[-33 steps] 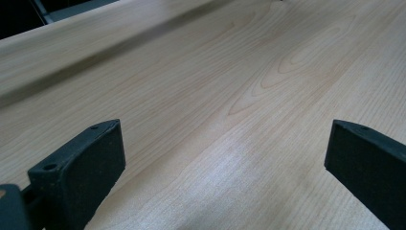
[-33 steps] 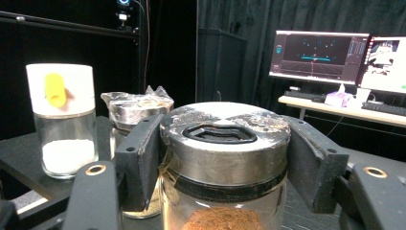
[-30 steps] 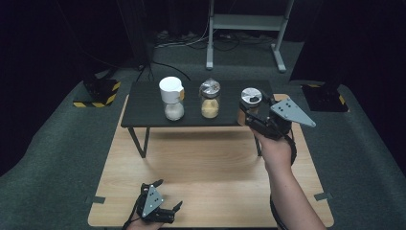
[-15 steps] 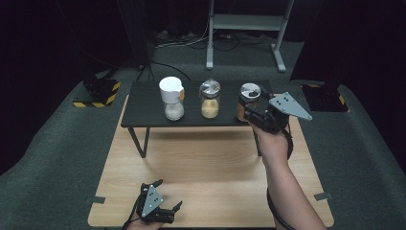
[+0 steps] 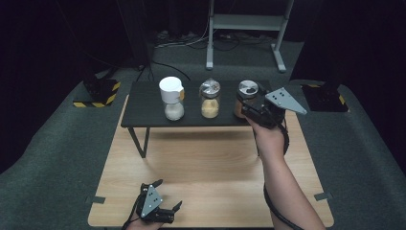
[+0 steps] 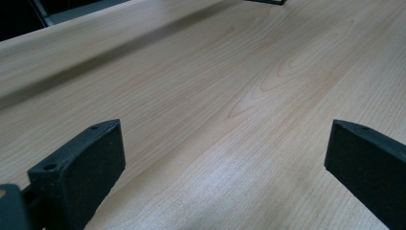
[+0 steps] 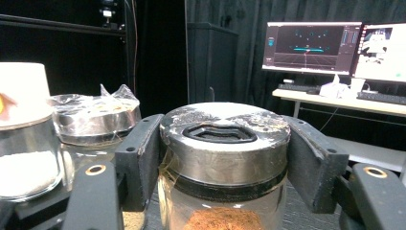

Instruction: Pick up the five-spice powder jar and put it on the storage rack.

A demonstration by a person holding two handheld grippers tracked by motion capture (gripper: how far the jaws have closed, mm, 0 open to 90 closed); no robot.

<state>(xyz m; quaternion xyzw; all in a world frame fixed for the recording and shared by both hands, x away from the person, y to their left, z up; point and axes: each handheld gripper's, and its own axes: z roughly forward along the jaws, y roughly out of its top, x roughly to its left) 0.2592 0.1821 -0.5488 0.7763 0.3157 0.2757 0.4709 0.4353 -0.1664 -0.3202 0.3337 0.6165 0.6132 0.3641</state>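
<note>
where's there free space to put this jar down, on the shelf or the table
The wooden table is bare between the black shelf and the left gripper, which rests open at the near edge. The shelf is free left of the white-lidded jar. Crowded: the three jars stand in a row; the right gripper clamps the rightmost jar, close beside the middle jar.

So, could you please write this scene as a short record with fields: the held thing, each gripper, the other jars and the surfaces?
held thing: brown-powder jar with metal lid, at the right end of the row
right gripper: shut on the jar's lid
left gripper: open, holding nothing, low over the wooden table
other jars: middle jar with yellowish powder; white-lidded jar with white powder
support: all three jars upright on the black shelf
</note>
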